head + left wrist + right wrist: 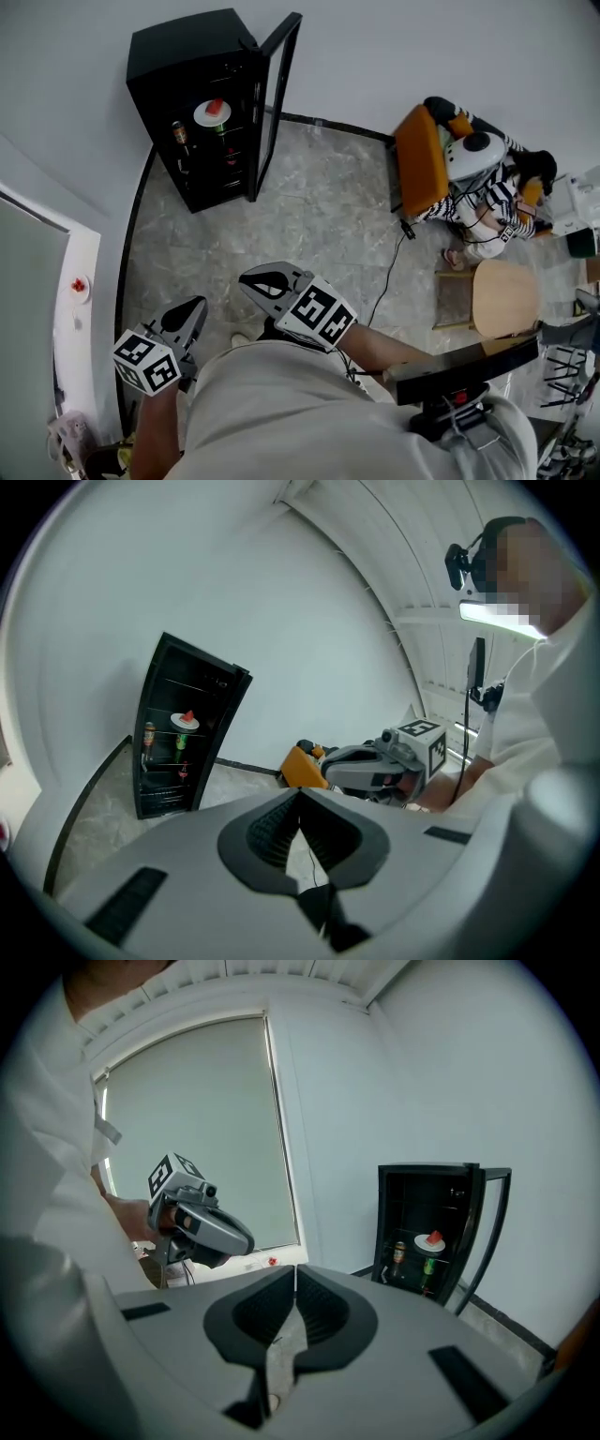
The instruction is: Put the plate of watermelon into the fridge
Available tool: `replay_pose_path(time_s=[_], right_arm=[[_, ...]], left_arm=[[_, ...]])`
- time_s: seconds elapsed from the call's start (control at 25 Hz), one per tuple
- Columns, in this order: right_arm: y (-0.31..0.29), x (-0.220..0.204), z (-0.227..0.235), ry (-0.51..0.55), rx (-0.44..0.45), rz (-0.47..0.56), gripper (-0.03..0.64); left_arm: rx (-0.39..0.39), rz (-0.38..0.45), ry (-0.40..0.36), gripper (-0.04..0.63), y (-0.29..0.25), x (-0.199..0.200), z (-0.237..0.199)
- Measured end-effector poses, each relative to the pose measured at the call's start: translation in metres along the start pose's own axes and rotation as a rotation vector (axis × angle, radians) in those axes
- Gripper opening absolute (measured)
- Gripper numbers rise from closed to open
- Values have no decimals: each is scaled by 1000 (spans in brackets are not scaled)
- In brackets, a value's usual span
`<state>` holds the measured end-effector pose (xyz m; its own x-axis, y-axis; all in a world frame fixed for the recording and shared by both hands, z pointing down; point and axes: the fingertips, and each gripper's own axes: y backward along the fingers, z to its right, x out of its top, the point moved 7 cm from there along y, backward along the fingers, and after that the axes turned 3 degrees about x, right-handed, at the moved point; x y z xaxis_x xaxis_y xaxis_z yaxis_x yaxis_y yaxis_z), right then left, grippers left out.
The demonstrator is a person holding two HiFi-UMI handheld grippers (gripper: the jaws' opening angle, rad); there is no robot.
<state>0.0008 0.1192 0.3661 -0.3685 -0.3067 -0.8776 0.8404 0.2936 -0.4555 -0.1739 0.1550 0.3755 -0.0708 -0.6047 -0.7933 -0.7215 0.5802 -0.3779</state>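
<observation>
The white plate of watermelon (213,113) rests on an upper shelf inside the black fridge (159,56), whose glass door (277,98) stands open to the right. The left gripper view shows the plate (185,722) far off, and so does the right gripper view, with the plate (430,1241) on the same shelf. My left gripper (192,309) and right gripper (251,278) hover close to my body, well short of the fridge. Both are shut with nothing between the jaws: left gripper (299,794), right gripper (295,1274).
Bottles (179,134) stand on the fridge shelves beside and under the plate. A small plate with a red piece (80,286) lies on the white sill at left. An orange chair (419,159) with stuffed toys (483,178), a wooden stool (504,298) and a floor cable (384,281) are at right.
</observation>
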Motion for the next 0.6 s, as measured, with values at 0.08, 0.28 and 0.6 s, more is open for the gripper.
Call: replay_pose_path(time_s=[0.08,0.28,0.6], right_arm=[[-4,-2,-18,3,0,-3,20],[-12,-9,-56,15,6,-23,15],[-23,-9,-86,59,23,-51,15]], left_arm=[[-8,0,1,12,13,-10,2],[-20,6,9,12,38,-35,5],[-19,29,35,12,60,-54,1]])
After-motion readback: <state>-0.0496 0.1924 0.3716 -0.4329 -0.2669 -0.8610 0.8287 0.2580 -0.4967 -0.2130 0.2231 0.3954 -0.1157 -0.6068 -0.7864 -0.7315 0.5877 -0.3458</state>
